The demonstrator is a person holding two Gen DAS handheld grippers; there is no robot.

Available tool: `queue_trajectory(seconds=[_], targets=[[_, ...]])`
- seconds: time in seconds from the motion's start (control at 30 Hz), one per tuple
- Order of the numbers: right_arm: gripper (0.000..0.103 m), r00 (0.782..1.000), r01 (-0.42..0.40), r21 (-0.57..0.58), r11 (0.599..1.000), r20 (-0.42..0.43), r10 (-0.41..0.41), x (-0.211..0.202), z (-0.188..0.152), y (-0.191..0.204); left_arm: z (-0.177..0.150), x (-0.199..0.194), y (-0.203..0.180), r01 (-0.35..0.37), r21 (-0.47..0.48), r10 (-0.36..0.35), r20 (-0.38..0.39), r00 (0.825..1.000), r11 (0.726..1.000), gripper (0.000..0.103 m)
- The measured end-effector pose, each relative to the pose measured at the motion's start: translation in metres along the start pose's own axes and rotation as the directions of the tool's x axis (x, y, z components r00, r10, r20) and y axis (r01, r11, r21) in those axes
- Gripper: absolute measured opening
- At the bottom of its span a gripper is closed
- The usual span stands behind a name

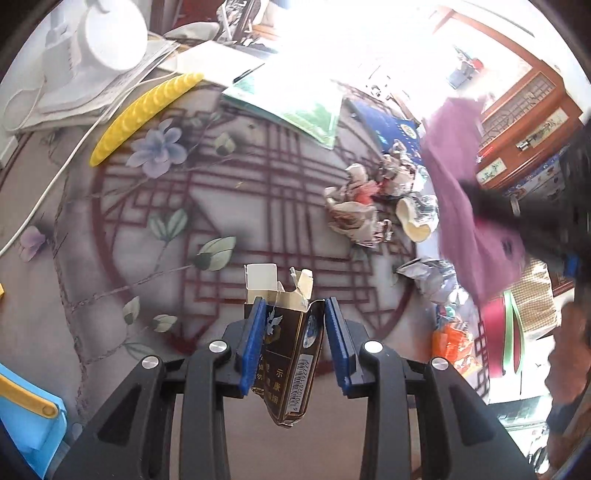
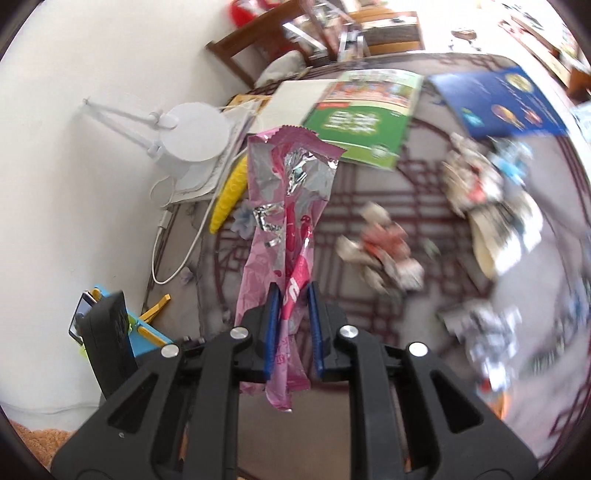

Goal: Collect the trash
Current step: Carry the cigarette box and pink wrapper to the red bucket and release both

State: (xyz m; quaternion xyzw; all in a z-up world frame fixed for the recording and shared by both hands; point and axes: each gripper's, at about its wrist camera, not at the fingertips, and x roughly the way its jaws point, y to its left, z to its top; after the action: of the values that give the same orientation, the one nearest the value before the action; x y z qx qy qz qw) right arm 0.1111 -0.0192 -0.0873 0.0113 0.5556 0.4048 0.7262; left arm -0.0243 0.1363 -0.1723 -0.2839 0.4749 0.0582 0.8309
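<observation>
Left wrist view: we see the left gripper point(image 1: 293, 314) pinching a dark cigarette pack point(image 1: 291, 354) between its blue pads point(image 1: 255, 343). The pack stands upright, its torn-open top point(image 1: 277, 284) sticking out past the fingertips and its bottom hanging down between the black arms, lifted clear of the patterned tablecloth point(image 1: 221, 192). Ahead and to the right, well apart from the tongs, we note crumpled paper wads point(image 1: 362, 206) on the cloth, a crumpled silver wrapper point(image 1: 432, 277) nearer the edge, and an orange packet point(image 1: 454, 343) beside that. A yellow ridged strip point(image 1: 144, 110) lies upper left next to a white desk lamp point(image 1: 107, 33); a green booklet point(image 1: 295, 107) sits at top centre. Right wrist view: the right gripper point(image 2: 291, 291) is pressed together on a pink foil snack wrapper point(image 2: 288, 206), which runs lengthwise between the fingers, open jagged end pointing forward, tail drooping below the pads. It hangs above the table, not touching it. The scene on the right is motion-blurred; we make out the wads point(image 2: 384, 254) there, plus the green booklet point(image 2: 362, 122) and a blue booklet point(image 2: 498, 103) behind.
</observation>
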Motion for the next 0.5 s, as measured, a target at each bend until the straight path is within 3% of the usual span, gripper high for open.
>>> queue_trajectory(seconds=[0.23, 0.5], targets=[[0.016, 0.998, 0.025, 0.141, 0.990, 0.054, -0.033, -0.030, -0.042, -0.034, 0.005, -0.005, -0.020, 0.015, 0.030, -0.016, 0.016, 1.000, 0.999, 0.031], [0.016, 0.995, 0.019, 0.165, 0.986, 0.097, -0.035, -0.049, -0.056, -0.044, 0.006, -0.008, -0.045, 0.038, 0.069, -0.040, 0.018, 0.999, 0.997, 0.031]])
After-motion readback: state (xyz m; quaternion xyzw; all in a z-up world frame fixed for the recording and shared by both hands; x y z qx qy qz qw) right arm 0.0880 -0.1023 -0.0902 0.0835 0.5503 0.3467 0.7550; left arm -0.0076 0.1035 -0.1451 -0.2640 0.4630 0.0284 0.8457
